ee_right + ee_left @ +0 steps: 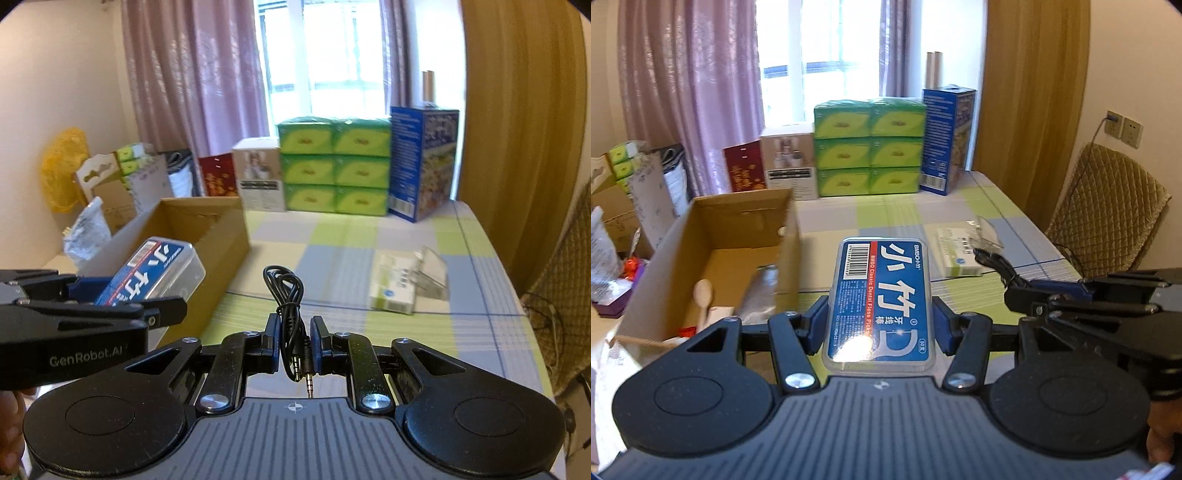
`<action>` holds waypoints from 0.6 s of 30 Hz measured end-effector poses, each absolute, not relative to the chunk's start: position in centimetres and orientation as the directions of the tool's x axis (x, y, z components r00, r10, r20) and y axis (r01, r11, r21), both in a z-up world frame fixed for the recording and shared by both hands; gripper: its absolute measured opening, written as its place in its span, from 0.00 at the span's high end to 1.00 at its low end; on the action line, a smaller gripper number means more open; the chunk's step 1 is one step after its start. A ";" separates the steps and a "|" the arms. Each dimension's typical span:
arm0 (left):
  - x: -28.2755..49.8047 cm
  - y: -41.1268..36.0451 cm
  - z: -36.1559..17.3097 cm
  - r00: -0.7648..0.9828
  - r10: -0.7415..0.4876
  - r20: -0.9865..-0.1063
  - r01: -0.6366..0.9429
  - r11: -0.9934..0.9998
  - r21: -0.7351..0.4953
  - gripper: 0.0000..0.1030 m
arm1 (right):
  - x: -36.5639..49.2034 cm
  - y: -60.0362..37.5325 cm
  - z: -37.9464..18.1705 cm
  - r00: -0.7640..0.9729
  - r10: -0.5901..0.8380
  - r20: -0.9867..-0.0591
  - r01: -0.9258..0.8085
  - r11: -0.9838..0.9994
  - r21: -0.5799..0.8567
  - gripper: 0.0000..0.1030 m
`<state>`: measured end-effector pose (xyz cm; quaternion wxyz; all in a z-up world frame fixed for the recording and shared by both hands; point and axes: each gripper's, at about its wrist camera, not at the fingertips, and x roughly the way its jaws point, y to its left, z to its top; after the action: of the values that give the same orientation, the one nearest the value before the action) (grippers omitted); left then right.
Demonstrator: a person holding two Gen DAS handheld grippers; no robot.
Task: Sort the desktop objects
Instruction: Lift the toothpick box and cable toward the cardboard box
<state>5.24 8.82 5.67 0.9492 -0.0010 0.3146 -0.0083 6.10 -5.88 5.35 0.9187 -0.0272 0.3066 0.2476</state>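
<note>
left tool [880, 325] clamped, held level; right tool [293, 343] clamped, level, just beside it.

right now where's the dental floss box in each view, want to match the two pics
Left wrist view: the dental floss box sits at centre, lower middle, clamped between the left gripper fingers, label up.
Right wrist view: the same box shows at left, mid-height, tilted, held in front of the cardboard box.
Shared landmark: the stack of green tissue boxes under the window.
</note>
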 end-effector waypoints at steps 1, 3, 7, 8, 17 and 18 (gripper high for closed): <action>4.8 9.3 5.7 0.803 -0.010 -0.596 0.006 1.000 -0.008 0.50 | 5.9 -5.4 5.4 0.686 0.446 -0.574 -0.480 0.871 0.103 0.87; 4.0 10.6 5.8 0.804 0.006 -0.595 -0.016 1.000 -0.011 0.50 | 5.6 -4.5 5.6 0.680 0.462 -0.570 -0.497 0.861 0.106 0.87; 2.6 13.0 6.1 0.808 0.042 -0.588 -0.061 0.998 -0.012 0.50 | 4.9 -2.6 5.7 0.663 0.490 -0.566 -0.531 0.841 0.106 0.87; 2.2 13.7 6.1 0.807 0.054 -0.588 -0.074 0.997 -0.010 0.50 | 4.7 -2.2 5.7 0.659 0.497 -0.564 -0.539 0.835 0.106 0.87; 0.1 19.4 6.3 0.793 0.142 -0.593 -0.171 0.985 0.007 0.50 | 4.1 2.8 5.3 0.606 0.557 -0.568 -0.617 0.780 0.107 0.87; 0.0 20.0 6.3 0.790 0.152 -0.594 -0.180 0.984 0.012 0.50 | 4.0 3.4 5.4 0.601 0.563 -0.568 -0.625 0.774 0.105 0.87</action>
<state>0.00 20.03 6.35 0.9458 -0.0223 0.3120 0.0876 4.02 3.40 5.38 0.8932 -0.0521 0.2984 0.3323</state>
